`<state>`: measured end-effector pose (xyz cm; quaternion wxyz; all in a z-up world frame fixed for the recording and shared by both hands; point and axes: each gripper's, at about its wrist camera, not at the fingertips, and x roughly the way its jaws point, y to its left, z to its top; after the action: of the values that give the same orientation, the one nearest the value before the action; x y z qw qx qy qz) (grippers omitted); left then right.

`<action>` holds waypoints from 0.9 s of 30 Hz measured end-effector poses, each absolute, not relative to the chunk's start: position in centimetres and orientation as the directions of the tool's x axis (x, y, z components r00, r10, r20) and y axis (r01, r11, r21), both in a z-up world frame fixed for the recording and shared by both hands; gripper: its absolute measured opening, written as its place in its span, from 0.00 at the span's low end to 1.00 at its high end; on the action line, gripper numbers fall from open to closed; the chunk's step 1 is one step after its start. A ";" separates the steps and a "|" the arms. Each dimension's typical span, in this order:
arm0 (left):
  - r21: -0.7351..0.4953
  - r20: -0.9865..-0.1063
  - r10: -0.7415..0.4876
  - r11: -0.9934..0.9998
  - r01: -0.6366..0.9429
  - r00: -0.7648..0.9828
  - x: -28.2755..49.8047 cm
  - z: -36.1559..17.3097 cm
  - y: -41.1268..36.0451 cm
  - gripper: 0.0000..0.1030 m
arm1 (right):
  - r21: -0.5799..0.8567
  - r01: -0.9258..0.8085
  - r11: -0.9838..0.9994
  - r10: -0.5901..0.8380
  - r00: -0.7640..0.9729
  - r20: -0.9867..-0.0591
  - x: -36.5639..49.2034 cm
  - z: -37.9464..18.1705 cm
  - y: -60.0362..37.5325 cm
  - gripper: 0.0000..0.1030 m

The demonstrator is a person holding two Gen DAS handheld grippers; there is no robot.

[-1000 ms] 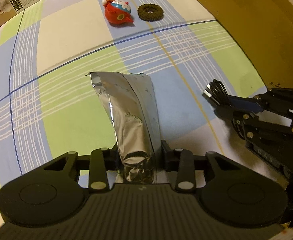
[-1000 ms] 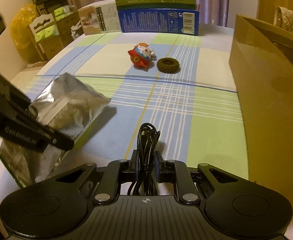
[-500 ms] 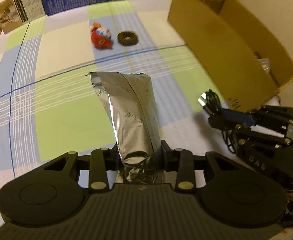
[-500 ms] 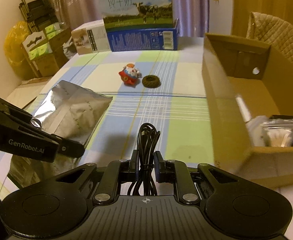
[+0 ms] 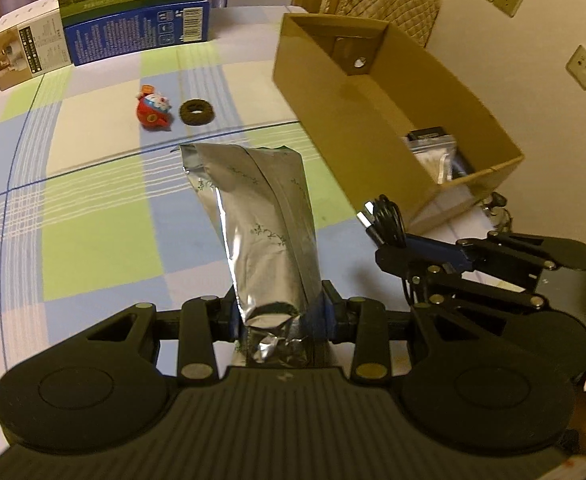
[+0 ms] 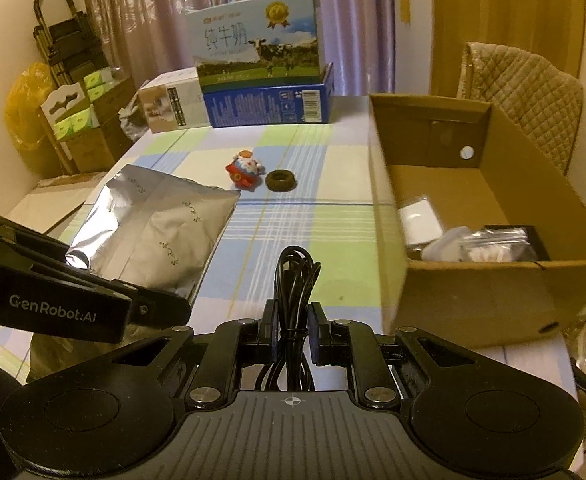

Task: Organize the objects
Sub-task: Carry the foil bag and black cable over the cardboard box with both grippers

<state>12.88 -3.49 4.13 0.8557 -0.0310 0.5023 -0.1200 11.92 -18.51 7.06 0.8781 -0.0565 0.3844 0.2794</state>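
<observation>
Two grippers show, each with one thing in its jaws: the left gripper (image 5: 279, 314) is clamped on the crumpled lower end of one silver pouch (image 5: 259, 224), which sticks up and forward above the checked counter (image 5: 93, 216); the right gripper (image 6: 293, 330) is clamped on one coiled black cable (image 6: 296, 276), held in the air near the front corner of the box (image 6: 493, 292). On the counter lie one red toy (image 5: 153, 109) and, just beside it, one dark ring (image 5: 196, 112). One open cardboard box stands at the counter's right side with a few small packets in it; their exact count is hard to tell. Two cartons (image 6: 261, 84) stand stacked at the far edge, a third smaller one beside them. Compared with a second ago, both grippers have risen with their loads, so the box's inside now shows where only its outer wall did.
</observation>
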 end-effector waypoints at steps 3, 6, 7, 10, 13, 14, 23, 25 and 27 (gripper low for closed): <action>-0.189 -0.846 -0.253 0.966 0.179 0.470 12.1 4.6 -4.4 0.31 | 0.112 -0.524 0.845 0.440 0.560 -0.702 11.4 7.6 -19.7 0.11; -0.198 -0.839 -0.265 0.962 0.187 0.475 11.4 5.1 -5.4 0.31 | 0.107 -0.508 0.855 0.429 0.573 -0.698 11.1 8.1 -20.9 0.11; -0.202 -0.837 -0.270 0.961 0.190 0.476 11.5 5.2 -5.6 0.31 | 0.106 -0.502 0.859 0.424 0.578 -0.697 11.0 8.2 -21.3 0.11; -0.211 -0.828 -0.285 0.956 0.203 0.484 10.9 5.7 -6.8 0.31 | 0.096 -0.481 0.872 0.405 0.596 -0.693 10.8 8.7 -22.7 0.11; -0.219 -0.821 -0.296 0.953 0.209 0.488 10.6 6.2 -7.8 0.31 | 0.091 -0.460 0.883 0.390 0.612 -0.688 10.9 9.2 -24.1 0.11; -0.223 -0.819 -0.302 0.951 0.213 0.489 10.5 6.3 -8.2 0.31 | 0.089 -0.451 0.888 0.383 0.619 -0.686 10.9 9.5 -24.6 0.11; -0.255 -0.795 -0.357 0.930 0.263 0.491 10.4 8.2 -11.8 0.31 | 0.084 -0.385 0.919 0.340 0.668 -0.662 11.3 11.3 -28.6 0.11; -0.253 -0.794 -0.363 0.927 0.277 0.488 10.7 8.5 -12.6 0.31 | 0.080 -0.374 0.924 0.332 0.678 -0.656 11.5 11.8 -29.3 0.11; -0.260 -0.790 -0.372 0.923 0.283 0.487 11.1 8.7 -13.5 0.31 | 0.076 -0.366 0.927 0.324 0.687 -0.650 11.7 12.2 -29.9 0.11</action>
<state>11.11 -13.45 8.69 0.8609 -0.0472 0.4695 -0.1903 11.73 -29.87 12.23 0.9180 -0.0299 0.3479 0.1881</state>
